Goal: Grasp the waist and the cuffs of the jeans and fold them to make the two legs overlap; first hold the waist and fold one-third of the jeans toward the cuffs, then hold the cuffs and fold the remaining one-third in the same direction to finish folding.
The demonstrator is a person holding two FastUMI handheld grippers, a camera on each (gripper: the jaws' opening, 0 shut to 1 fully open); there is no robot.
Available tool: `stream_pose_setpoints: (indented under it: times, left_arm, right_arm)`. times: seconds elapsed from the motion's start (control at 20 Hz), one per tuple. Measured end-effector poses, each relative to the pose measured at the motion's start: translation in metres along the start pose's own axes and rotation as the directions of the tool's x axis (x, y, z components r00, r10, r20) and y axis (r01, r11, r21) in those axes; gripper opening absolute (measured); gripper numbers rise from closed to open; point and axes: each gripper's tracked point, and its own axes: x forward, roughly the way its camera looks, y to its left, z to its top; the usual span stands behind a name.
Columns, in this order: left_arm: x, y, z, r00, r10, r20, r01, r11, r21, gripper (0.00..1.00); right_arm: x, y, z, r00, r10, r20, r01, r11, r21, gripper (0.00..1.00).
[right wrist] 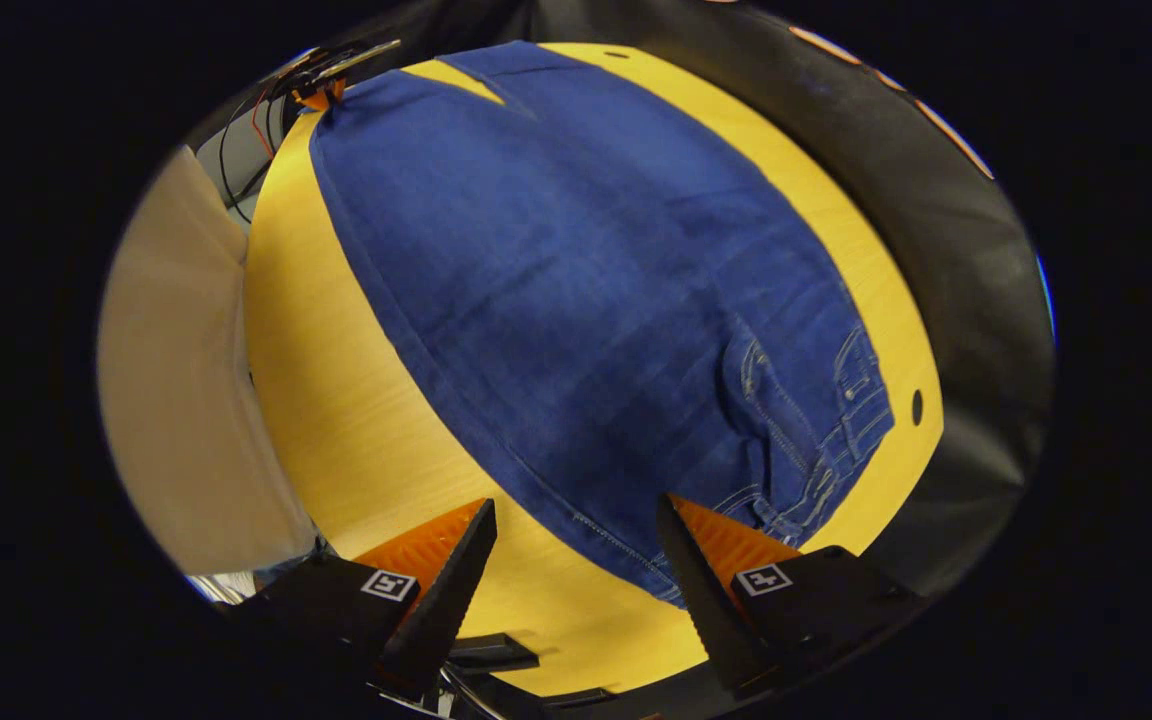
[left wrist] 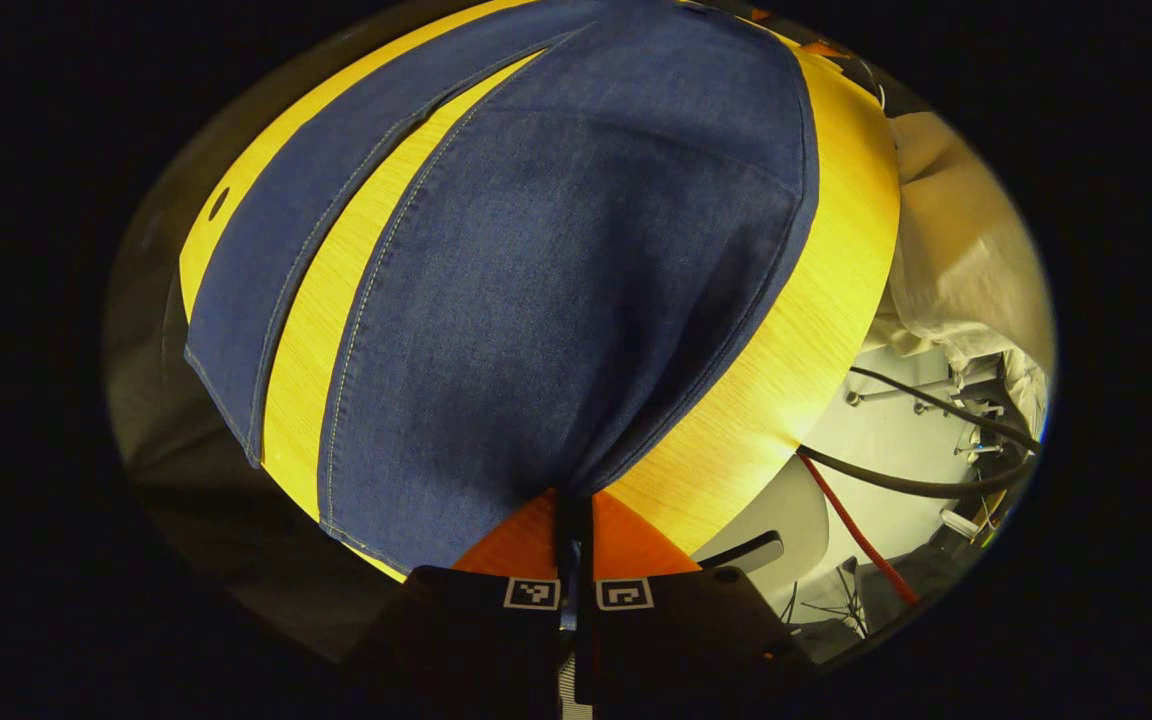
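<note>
Clearly the jeans (left wrist: 556, 300) lie flat on the yellow table (left wrist: 816, 330), legs apart with a strip of bare wood between them. The left gripper (left wrist: 573, 540) is clamped on the cuff hem of the nearer leg, fabric bunching into its closed fingers. The right gripper (right wrist: 576, 560) hangs spread wide at the waist (right wrist: 816, 440), its fingers straddling the corner edge without pinching it. The risk is lopsidedness: if the left lifts while the right has no hold, the leg would likely drag and twist instead of laying over its partner. A shallow bite on thick waistband denim could also slip out mid-fold.
</note>
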Motion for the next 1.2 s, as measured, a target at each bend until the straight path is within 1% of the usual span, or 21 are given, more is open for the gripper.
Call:
stream_pose_setpoints:
  times: [0.15, 0.3, 0.65, 0.7, 0.75, 0.85, 0.9, 1.0, 1.05, 1.1, 1.15, 1.2]
  left_arm:
    - [-0.001, -0.001, 0.0, 1.0, 0.009, -0.012, -0.009, 1.0, -0.015, 0.0]
    - [-0.001, -0.001, 0.0, 1.0, 0.016, -0.018, -0.017, 1.0, -0.017, 0.0]
    - [-0.001, 0.0, 0.0, 0.999, 0.016, -0.032, -0.017, 0.999, -0.03, 0.0]
    - [-0.001, -0.001, -0.001, 0.999, 0.016, -0.033, -0.017, 0.999, -0.031, 0.0]
    - [-0.001, -0.001, 0.0, 0.999, 0.014, -0.035, -0.016, 0.999, -0.032, 0.0]
    - [-0.001, -0.001, 0.0, 0.999, 0.012, -0.039, -0.013, 0.999, -0.035, 0.0]
    - [-0.001, -0.001, 0.0, 0.999, 0.011, -0.041, -0.012, 0.999, -0.037, 0.0]
    - [-0.001, -0.001, 0.0, 0.999, 0.012, -0.044, -0.013, 0.999, -0.039, 0.0]
    - [-0.002, -0.002, 0.0, 0.999, 0.013, -0.042, -0.015, 0.999, -0.038, 0.0]
    - [-0.002, -0.002, 0.0, 0.999, 0.014, -0.041, -0.016, 0.999, -0.037, 0.0]
    - [-0.001, -0.001, 0.0, 0.999, 0.015, -0.039, -0.016, 0.999, -0.037, 0.0]
    - [-0.002, -0.001, 0.0, 0.999, 0.015, -0.037, -0.016, 0.999, -0.037, 0.0]
  right_arm:
    - [0.013, -0.005, -0.014, 0.999, 0.017, -0.05, -0.018, 1.0, -0.008, 0.99]
    - [0.022, -0.008, -0.021, 0.996, 0.032, -0.083, -0.033, 0.999, -0.003, 0.99]
    - [0.029, -0.007, -0.021, 0.991, 0.079, -0.104, -0.077, 0.997, 0.017, 0.99]
    - [0.029, -0.008, -0.02, 0.991, 0.079, -0.109, -0.077, 0.997, 0.026, 0.95]
    - [0.03, -0.009, -0.021, 0.99, 0.078, -0.12, -0.073, 0.997, 0.04, 0.98]
    - [0.03, -0.01, -0.021, 0.987, 0.076, -0.142, -0.069, 0.996, 0.056, 0.91]
    - [0.03, -0.01, -0.019, 0.986, 0.076, -0.146, -0.068, 0.996, 0.058, 0.93]
    - [0.03, -0.013, -0.018, 0.985, 0.072, -0.155, -0.063, 0.996, 0.058, 0.87]
    - [0.03, -0.016, -0.017, 0.985, 0.069, -0.157, -0.06, 0.996, 0.061, 0.8]
    - [0.03, -0.019, -0.016, 0.986, 0.064, -0.157, -0.055, 0.996, 0.065, 0.76]
    - [0.033, -0.022, -0.014, 0.986, 0.059, -0.154, -0.048, 0.996, 0.071, 0.64]
    - [0.033, -0.024, -0.013, 0.987, 0.051, -0.155, -0.04, 0.997, 0.073, 0.6]
